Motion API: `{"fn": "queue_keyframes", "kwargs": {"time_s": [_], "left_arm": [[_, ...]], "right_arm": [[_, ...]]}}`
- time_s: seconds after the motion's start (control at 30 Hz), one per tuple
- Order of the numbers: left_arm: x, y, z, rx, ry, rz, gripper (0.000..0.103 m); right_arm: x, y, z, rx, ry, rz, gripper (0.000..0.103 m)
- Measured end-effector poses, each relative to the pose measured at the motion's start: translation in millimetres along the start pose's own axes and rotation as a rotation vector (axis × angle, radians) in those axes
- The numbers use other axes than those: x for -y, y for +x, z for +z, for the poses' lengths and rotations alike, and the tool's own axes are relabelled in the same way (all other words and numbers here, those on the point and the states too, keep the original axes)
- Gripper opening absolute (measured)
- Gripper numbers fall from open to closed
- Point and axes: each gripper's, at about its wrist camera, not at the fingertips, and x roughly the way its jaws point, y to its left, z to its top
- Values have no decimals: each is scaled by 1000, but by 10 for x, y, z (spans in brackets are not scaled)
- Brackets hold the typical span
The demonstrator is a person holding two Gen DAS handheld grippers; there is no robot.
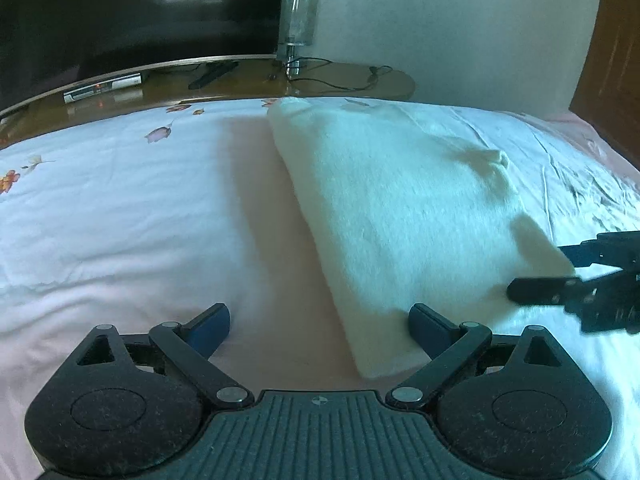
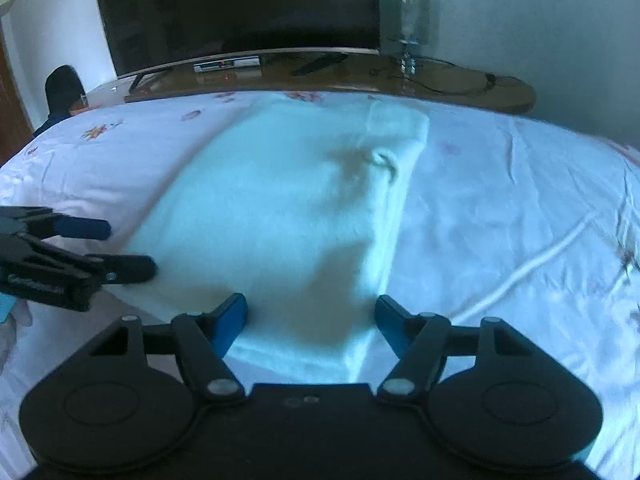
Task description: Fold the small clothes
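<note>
A white fluffy garment (image 1: 400, 208) lies folded into a long slab on the bed sheet (image 1: 120, 220). My left gripper (image 1: 320, 322) is open over the sheet, and the garment's near corner lies just inside its right finger (image 1: 428, 326). In the right wrist view the garment (image 2: 280, 208) runs away from me, with a small wrinkle near its far end. My right gripper (image 2: 311, 314) is open, its blue pads standing on either side of the garment's near edge without pressing on it. The right gripper (image 1: 536, 270) shows at the garment's right edge, and the left gripper (image 2: 130, 248) at its left edge.
The sheet is pale with small flower prints and is creased on the right (image 2: 540, 264). Beyond the bed stands a low wooden bench (image 1: 240, 84) with a dark television (image 2: 240, 8), a set-top box (image 1: 102, 90), a remote, cables and a glass lamp (image 1: 298, 20). A wooden door (image 1: 612, 80) is at far right.
</note>
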Motion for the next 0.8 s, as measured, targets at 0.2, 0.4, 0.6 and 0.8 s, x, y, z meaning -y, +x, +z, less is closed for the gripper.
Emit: {"fn": "queue_keyframes", "kwargs": {"time_s": [0.2,0.4,0.6,0.8], "left_arm": [[-102,-109,-9,8,2,-10,96],[-491,-63,284,56,-160,-171,95],[-772,455,545,-64,-343,-367,78],[-773,816,678,-132,-404,-446,77]], "right_arm": [[195,-111,-113,-15,68,30,72],[584,-319,40,130,301,146,69],[1050,59,219,89,534,288,70],[1182,404,255,19,611,388,69]]}}
